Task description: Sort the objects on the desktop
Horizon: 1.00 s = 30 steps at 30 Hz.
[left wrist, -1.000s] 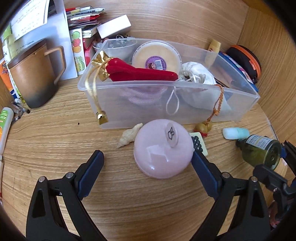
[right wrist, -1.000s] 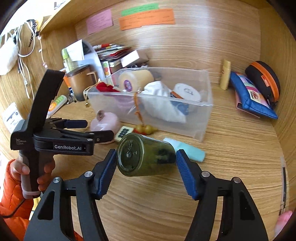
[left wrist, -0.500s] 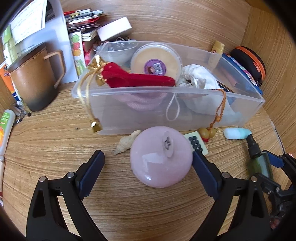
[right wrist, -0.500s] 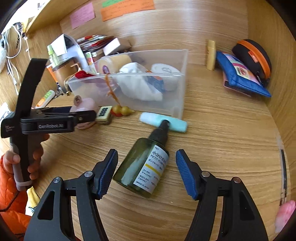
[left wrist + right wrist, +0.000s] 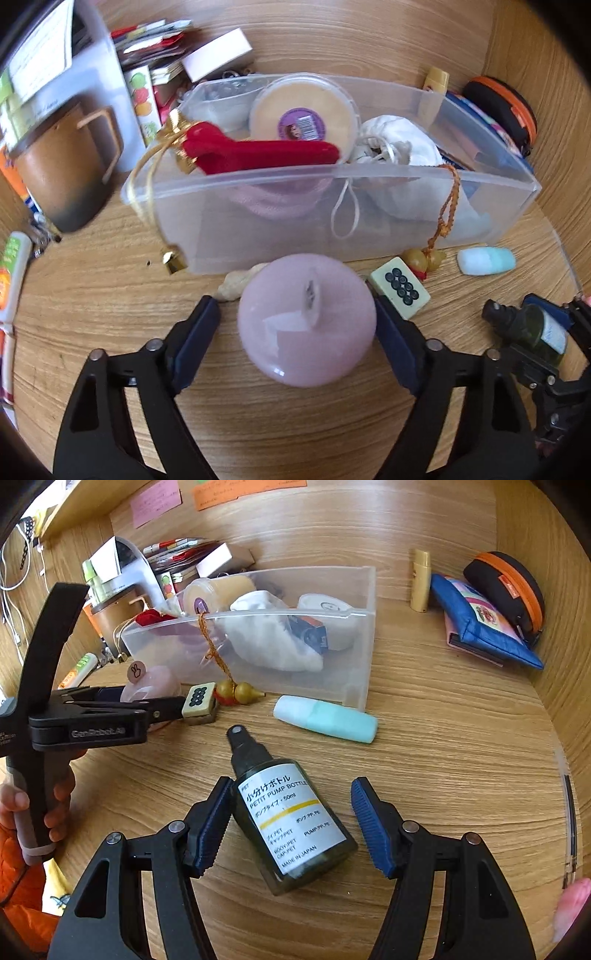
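A pink apple-shaped object [image 5: 306, 319] sits on the wooden desk between the fingers of my left gripper [image 5: 297, 328], which is open around it; it also shows in the right wrist view [image 5: 153, 683]. A dark green pump bottle [image 5: 291, 823] with a white label lies on the desk between the fingers of my right gripper [image 5: 291, 823], which is open; the left finger touches it. The bottle shows in the left wrist view [image 5: 532, 328]. A clear plastic bin [image 5: 258, 221] holding a red pouch, a tub and a white cloth bag stands behind.
A mahjong tile [image 5: 399, 288], a gold gourd charm [image 5: 236, 692], a mint tube [image 5: 325, 720] and a shell [image 5: 236, 282] lie before the bin [image 5: 358, 664]. A brown mug [image 5: 62, 173] stands left. A blue pouch [image 5: 480, 627], orange-black case [image 5: 513, 587] and yellow tube [image 5: 421, 579] lie right.
My left gripper moved forward and narrowed around the pink object. The green bottle went from held up in my right gripper to lying on the desk, and the right gripper stays open over it.
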Motion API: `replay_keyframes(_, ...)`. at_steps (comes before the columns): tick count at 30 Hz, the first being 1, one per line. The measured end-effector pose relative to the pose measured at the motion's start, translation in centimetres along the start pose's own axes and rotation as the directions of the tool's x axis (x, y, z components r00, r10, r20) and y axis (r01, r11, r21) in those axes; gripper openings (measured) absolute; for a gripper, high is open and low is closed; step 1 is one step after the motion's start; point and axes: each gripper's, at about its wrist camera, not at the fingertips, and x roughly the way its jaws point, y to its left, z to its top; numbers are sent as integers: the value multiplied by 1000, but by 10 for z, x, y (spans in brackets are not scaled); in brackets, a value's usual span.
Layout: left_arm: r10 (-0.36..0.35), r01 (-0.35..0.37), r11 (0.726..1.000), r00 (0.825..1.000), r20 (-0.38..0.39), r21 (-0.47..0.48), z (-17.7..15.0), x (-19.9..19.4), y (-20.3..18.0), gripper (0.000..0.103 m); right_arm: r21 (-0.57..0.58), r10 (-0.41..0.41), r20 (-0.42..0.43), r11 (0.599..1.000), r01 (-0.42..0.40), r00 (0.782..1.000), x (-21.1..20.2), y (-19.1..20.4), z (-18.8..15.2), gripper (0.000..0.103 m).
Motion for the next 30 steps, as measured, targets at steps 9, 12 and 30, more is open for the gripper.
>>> replay_keyframes(9, -27, 28, 999, 999, 25, -39, -3, -7, 11, 62, 23, 48, 23, 999, -48, 999, -7, -5, -1, 56)
replay_keyframes(12, -28, 30, 998, 999, 33, -61, -6, -12, 17, 62, 33, 65, 45, 997, -66, 997, -14, -8, 2, 55)
replay_keyframes(30, -59, 72, 993, 989, 133, -89, -10, -52, 30, 62, 1, 81, 7, 997, -81, 997, -5, -4, 10, 39)
